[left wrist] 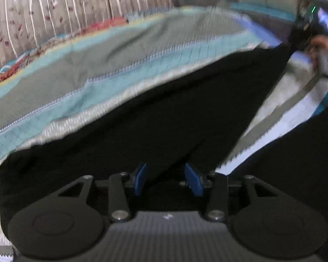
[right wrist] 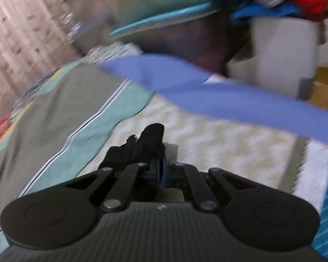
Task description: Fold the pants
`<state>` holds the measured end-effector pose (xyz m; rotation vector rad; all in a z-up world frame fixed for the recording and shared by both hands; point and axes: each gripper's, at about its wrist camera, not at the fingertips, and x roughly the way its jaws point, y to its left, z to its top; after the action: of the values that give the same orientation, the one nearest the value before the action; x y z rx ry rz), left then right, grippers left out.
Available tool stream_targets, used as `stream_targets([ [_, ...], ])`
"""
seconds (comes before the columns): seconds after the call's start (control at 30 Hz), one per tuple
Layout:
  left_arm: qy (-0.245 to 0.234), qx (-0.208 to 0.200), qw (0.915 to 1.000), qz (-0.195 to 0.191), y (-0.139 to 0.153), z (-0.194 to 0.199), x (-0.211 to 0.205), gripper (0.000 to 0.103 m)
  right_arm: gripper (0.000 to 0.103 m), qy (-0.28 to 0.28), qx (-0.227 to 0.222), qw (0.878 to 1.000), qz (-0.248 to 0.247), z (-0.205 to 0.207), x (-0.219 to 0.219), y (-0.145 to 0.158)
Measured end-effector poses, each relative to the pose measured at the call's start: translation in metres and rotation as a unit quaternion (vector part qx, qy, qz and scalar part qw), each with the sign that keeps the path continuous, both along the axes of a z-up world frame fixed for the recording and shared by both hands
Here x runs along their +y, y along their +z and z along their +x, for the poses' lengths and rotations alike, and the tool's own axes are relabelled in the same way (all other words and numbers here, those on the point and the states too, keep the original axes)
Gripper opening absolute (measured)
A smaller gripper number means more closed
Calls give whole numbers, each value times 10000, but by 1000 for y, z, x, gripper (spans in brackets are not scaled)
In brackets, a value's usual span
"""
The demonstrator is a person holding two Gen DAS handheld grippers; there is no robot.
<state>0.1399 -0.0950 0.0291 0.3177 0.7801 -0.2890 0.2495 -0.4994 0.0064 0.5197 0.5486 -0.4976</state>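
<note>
Black pants [left wrist: 155, 118] stretched above bedspread [left wrist: 81, 69] | right hand-held gripper [right wrist: 161, 166] clamped on a corner | left hand-held gripper [left wrist: 167, 178] apart, fabric between | fold unfinished

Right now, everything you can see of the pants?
The pants are plain black, soft matte fabric, no visible seams or pockets in the blurred frames. In the left wrist view they stretch as a broad sheet over the patterned bedspread, running up toward the right gripper at top right. The left gripper has its blue pads apart, with cloth between them. In the right wrist view the right gripper is clamped on a bunched edge of the pants, which pokes out past the fingertips.
</note>
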Motion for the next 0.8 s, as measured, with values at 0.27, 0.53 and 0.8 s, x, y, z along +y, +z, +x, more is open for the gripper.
stream_targets([
  [0.27, -277, 341, 9987, 259, -13, 9, -4, 15, 33, -219, 195, 9996, 26, -29, -7, -1],
  [0.53, -241, 399, 9976, -516, 24, -28, 47, 37, 33, -127, -81, 9998, -88, -28, 4, 24],
  [0.8, 1071, -866, 9880, 700, 71, 23, 148, 61, 39, 497, 46, 9987, 71, 19, 33, 43],
])
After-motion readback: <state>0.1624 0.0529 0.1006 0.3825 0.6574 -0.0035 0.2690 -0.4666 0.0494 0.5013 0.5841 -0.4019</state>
